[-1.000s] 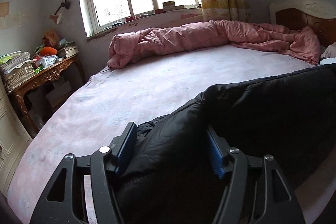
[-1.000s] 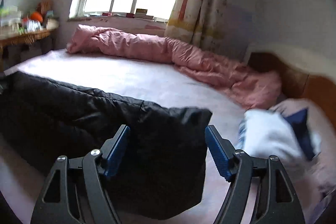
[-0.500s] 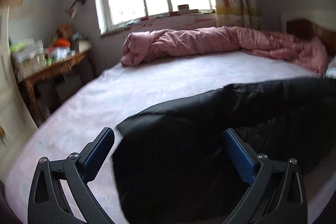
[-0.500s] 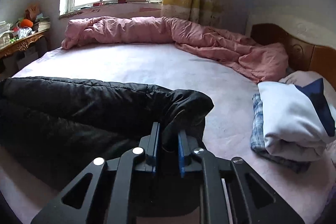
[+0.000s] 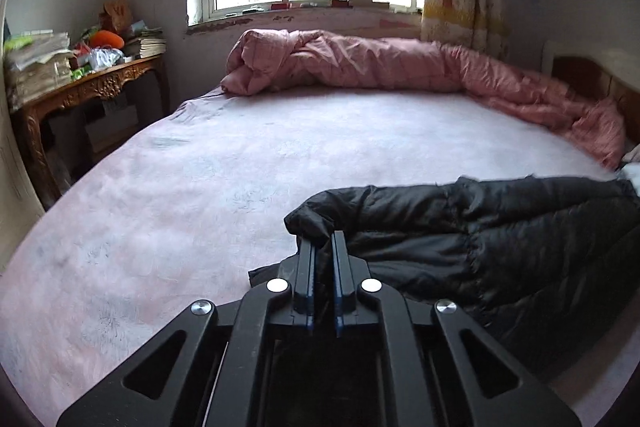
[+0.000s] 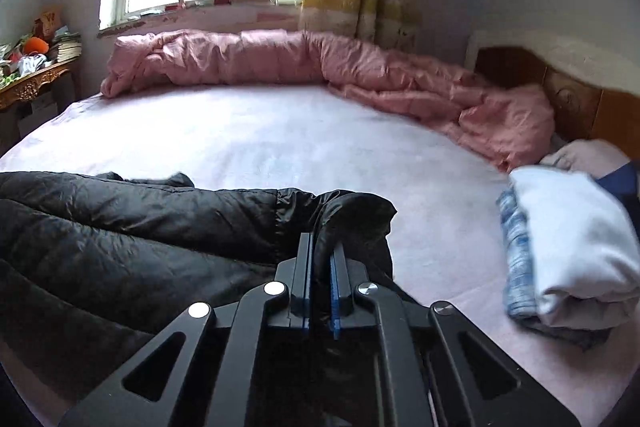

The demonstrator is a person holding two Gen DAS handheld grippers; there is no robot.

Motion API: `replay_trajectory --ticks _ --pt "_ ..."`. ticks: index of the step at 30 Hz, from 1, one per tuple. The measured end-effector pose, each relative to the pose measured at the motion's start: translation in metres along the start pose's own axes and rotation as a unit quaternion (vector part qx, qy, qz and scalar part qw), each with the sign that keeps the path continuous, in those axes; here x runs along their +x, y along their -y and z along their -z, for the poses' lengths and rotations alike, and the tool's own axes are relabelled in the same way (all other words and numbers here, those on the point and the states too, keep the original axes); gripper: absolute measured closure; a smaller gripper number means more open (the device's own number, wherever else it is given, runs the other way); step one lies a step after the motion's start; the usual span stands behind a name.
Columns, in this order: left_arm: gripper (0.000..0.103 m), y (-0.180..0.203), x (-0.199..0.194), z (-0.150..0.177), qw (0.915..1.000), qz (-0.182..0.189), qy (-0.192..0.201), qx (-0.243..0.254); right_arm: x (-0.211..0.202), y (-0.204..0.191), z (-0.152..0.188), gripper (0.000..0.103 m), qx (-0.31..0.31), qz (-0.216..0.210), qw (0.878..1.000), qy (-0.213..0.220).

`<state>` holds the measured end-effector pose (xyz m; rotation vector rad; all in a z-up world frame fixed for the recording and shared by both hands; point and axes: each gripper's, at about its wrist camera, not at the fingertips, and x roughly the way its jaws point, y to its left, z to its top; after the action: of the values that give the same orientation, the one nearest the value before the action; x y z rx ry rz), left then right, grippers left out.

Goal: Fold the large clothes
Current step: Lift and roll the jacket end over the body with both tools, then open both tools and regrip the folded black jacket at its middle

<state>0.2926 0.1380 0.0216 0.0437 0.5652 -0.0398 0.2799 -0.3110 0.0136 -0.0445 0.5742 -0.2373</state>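
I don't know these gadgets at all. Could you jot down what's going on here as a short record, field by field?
place: bed with a pale pink sheet
garment: black puffer jacket, lying across the near side of the bed
left gripper: shut on one end of the jacket
right gripper: shut on the other end
bedding: pink quilt bunched along the far side
nearby: folded white and blue clothes at the right

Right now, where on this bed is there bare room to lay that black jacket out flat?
The bare sheet between the black puffer jacket and the rolled pink quilt. The headboard end is crowded with a folded clothes pile.
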Motion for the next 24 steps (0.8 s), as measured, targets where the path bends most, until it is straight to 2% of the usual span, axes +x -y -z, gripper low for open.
replay_trajectory --ticks 4,6,7,8,9,10,11,12,15,17,19,20,22,23,24 --pt "0.095 0.011 0.012 0.009 0.999 -0.033 -0.01 0.028 0.017 0.001 0.002 0.095 0.003 -0.01 1.0 -0.01" --pt "0.091 0.012 0.004 0.011 0.9987 -0.04 0.001 0.033 0.014 0.003 0.001 0.09 0.007 -0.016 1.0 -0.008" --pt "0.078 0.01 -0.003 0.01 0.9989 -0.038 0.008 0.027 0.011 0.006 0.0 0.087 0.013 -0.022 1.0 -0.01" --pt "0.067 0.007 -0.011 0.009 0.9992 -0.033 0.015 0.016 0.005 0.01 -0.001 0.078 0.022 -0.032 0.999 -0.009" --pt "0.039 0.005 -0.019 0.009 0.9994 -0.027 0.022 0.006 -0.001 0.013 -0.001 0.061 0.031 -0.04 0.999 -0.008" --pt "0.022 0.001 -0.031 0.008 0.9993 -0.019 0.032 -0.007 -0.01 0.018 0.0 0.049 0.042 -0.05 0.998 -0.002" --pt "0.02 -0.003 -0.04 0.008 0.9991 -0.012 0.037 -0.019 -0.021 0.024 0.001 0.03 0.051 -0.064 0.997 0.008" --pt "0.018 -0.006 -0.045 0.008 0.999 -0.004 0.035 -0.027 -0.031 0.029 0.003 0.023 0.054 -0.075 0.996 0.015" --pt "0.007 -0.019 -0.047 0.01 0.9972 0.028 -0.009 -0.069 -0.046 0.037 0.009 0.023 0.052 -0.103 0.993 -0.014" --pt "0.007 -0.024 -0.033 0.014 0.9929 0.035 -0.068 -0.09 -0.042 0.04 0.015 0.022 0.058 -0.117 0.99 -0.057" --pt "0.01 -0.026 -0.021 0.019 0.9882 0.068 -0.094 -0.101 -0.03 0.042 0.025 0.022 0.058 -0.148 0.981 -0.109" --pt "0.017 -0.024 -0.018 0.02 0.9871 0.077 -0.098 -0.1 -0.028 0.043 0.029 0.022 0.054 -0.152 0.981 -0.111" --pt "0.059 -0.02 -0.015 0.02 0.9844 0.106 -0.099 -0.099 -0.027 0.042 0.031 0.026 0.043 -0.142 0.983 -0.104" --pt "0.073 -0.017 -0.016 0.018 0.984 0.116 -0.093 -0.1 -0.028 0.041 0.031 0.046 0.039 -0.144 0.984 -0.096" --pt "0.091 -0.014 -0.02 0.015 0.9866 0.116 -0.07 -0.092 -0.03 0.04 0.03 0.074 0.036 -0.144 0.985 -0.084"
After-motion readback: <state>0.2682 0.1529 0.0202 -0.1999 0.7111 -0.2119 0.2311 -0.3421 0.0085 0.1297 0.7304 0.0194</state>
